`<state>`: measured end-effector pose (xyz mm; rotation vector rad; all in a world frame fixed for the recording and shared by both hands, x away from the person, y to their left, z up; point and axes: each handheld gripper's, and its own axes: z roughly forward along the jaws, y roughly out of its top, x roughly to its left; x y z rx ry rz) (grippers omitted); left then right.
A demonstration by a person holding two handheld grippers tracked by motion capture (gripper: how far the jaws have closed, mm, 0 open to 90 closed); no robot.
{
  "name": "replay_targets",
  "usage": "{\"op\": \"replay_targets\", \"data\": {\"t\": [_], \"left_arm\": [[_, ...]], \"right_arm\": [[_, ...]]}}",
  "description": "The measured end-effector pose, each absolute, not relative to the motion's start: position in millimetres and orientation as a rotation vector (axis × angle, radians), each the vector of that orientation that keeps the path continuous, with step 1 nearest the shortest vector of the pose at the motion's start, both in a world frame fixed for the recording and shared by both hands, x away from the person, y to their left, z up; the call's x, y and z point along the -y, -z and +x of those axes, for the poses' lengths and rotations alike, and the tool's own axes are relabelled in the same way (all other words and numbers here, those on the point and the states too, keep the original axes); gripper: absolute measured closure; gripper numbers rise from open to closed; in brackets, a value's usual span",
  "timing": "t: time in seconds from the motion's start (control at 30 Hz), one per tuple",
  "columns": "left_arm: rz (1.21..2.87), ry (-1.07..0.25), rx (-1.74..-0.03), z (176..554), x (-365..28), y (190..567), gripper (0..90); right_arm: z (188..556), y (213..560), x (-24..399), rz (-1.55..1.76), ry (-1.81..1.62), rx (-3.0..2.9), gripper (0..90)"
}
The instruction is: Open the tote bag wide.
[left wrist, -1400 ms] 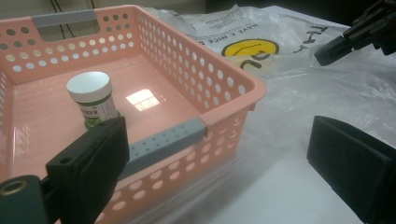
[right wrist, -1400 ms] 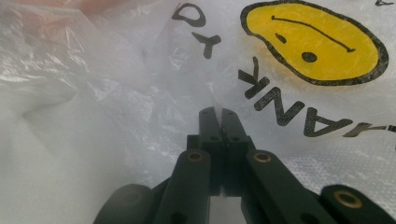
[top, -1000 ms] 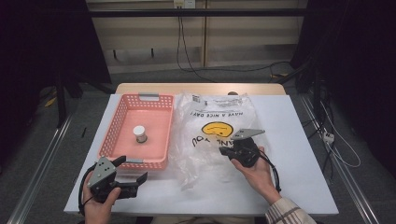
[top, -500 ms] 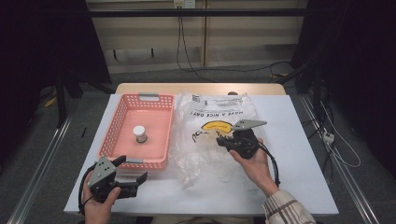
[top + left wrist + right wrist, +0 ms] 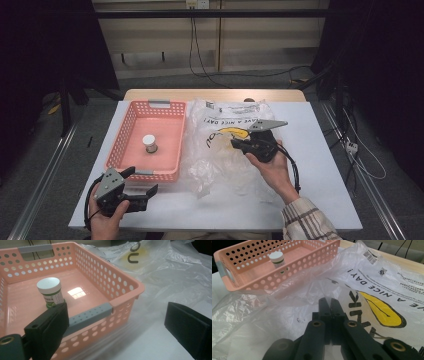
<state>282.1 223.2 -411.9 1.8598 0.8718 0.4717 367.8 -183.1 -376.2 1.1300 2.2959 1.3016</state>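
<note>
Right gripper (image 5: 329, 305): jaws together, pinching a fold of the thin, crinkled translucent plastic bag (image 5: 220, 150) with its yellow smiley print. The film looks light, limp and slippery; a gathered fold should hold best. Bag lies flat under the tool, long axis running away toward the far table edge. Beyond, left of it: pink perforated plastic basket (image 5: 259, 267) holding a small white-capped green-labelled bottle (image 5: 277, 260). Left gripper (image 5: 131, 196): jaws apart, empty.

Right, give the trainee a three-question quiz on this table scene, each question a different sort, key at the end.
1. True or false: the small white-capped bottle stands inside the pink perforated plastic basket.
2. Which gripper has its jaws shut on the clear plastic bag? A) left gripper B) right gripper
3. Fill in: the left gripper's jaws are ____.

Key: 1 true; 2 B; 3 open.
</note>
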Motion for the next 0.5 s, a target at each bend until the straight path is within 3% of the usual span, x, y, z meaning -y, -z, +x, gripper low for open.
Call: {"op": "replay_targets", "data": {"t": [0.5], "left_arm": [[1.844, -0.456, -0.877, 283.2, -226.4, 413.3, 5.3]], "right_arm": [[371.9, 367.1, 189.1, 1.101, -1.408, -2.234, 90.0]]}}
